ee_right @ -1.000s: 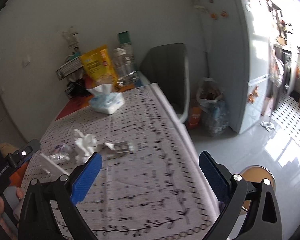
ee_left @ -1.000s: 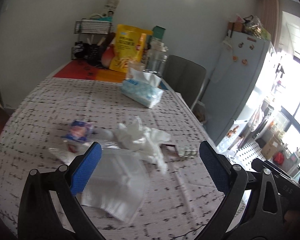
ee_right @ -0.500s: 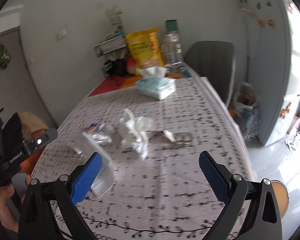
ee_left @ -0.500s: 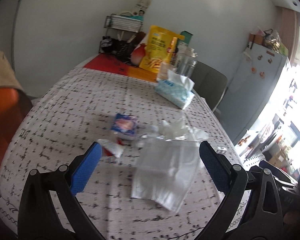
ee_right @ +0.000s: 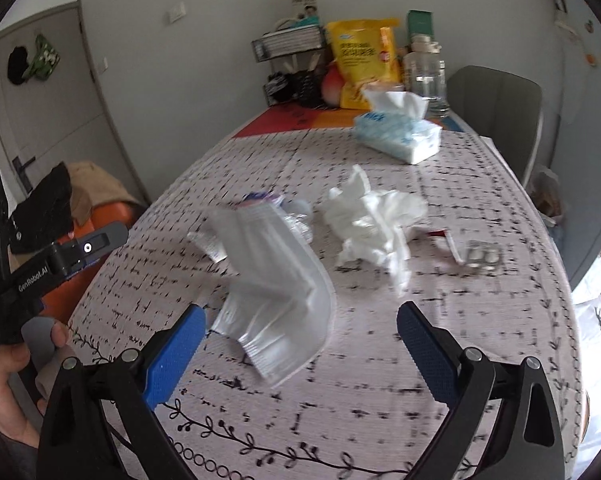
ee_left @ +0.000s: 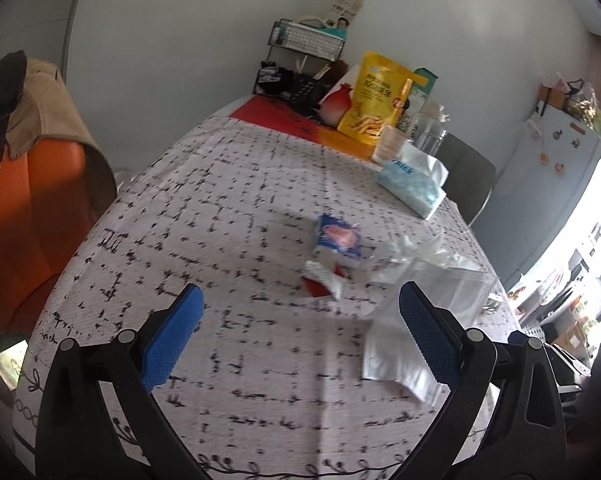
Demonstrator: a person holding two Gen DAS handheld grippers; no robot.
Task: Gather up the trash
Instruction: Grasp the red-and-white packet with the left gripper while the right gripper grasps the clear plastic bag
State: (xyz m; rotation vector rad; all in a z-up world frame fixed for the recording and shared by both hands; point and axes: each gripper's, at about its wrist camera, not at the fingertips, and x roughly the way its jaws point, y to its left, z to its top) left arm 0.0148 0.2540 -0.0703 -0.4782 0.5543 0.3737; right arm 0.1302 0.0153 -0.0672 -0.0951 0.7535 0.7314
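Trash lies mid-table on the patterned cloth: a clear plastic zip bag (ee_right: 276, 280) (ee_left: 416, 320), a crumpled white tissue (ee_right: 374, 220) (ee_left: 420, 250), a blue and pink wrapper (ee_left: 337, 239) (ee_right: 260, 200), a torn red and white wrapper (ee_left: 322, 280), and a pill blister pack (ee_right: 482, 256). My left gripper (ee_left: 300, 340) is open above the near table edge, left of the bag. My right gripper (ee_right: 300, 356) is open, with the bag's near end just ahead of its fingers. Neither holds anything.
A blue tissue box (ee_right: 398, 136) (ee_left: 412, 186), a yellow snack bag (ee_left: 374, 104), a glass jar (ee_right: 424, 76) and a wire rack (ee_left: 306, 44) stand at the far end. A grey chair (ee_right: 496, 104) is at right, an orange chair (ee_left: 16, 220) at left. A hand (ee_right: 8, 384) holds the other gripper.
Both views have swung left; the trash now sits right of centre in the left wrist view. The right gripper has turned toward the table, bringing the bag close ahead. Both stay open.
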